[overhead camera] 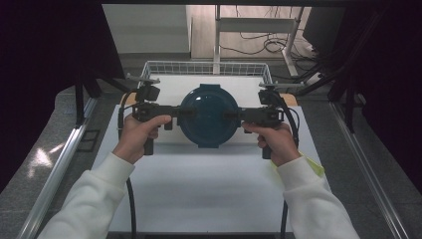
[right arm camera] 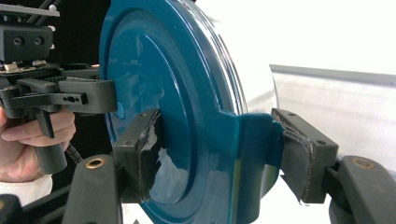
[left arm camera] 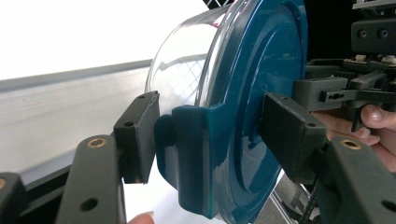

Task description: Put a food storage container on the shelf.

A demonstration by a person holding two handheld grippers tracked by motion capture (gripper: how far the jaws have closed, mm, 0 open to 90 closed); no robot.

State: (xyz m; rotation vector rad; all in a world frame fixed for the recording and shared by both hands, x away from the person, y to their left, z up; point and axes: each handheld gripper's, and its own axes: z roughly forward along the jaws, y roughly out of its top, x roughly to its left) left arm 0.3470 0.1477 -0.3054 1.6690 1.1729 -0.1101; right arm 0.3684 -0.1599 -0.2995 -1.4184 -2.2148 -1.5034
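Observation:
A round container with a clear body and a dark teal lid (overhead camera: 209, 112) hangs level between my two grippers over the white table. My left gripper (overhead camera: 181, 112) is shut on the lid's left edge. In the left gripper view one pad (left arm camera: 140, 135) presses the teal side latch (left arm camera: 196, 154) and the other (left arm camera: 289, 135) lies on the lid's top (left arm camera: 261, 84). My right gripper (overhead camera: 235, 115) is shut on the opposite edge. There one pad (right arm camera: 140, 149) sits on the lid's top (right arm camera: 154, 60) and the other (right arm camera: 303, 158) presses the latch (right arm camera: 247, 154). Whether the container's base touches the table I cannot tell.
A white wire basket (overhead camera: 206, 67) stands at the table's far edge, just behind the container. The white tabletop (overhead camera: 199, 189) stretches toward the person. Metal rails (overhead camera: 54, 174) (overhead camera: 368, 169) run along both sides. A desk frame and cables (overhead camera: 268, 45) lie on the floor beyond.

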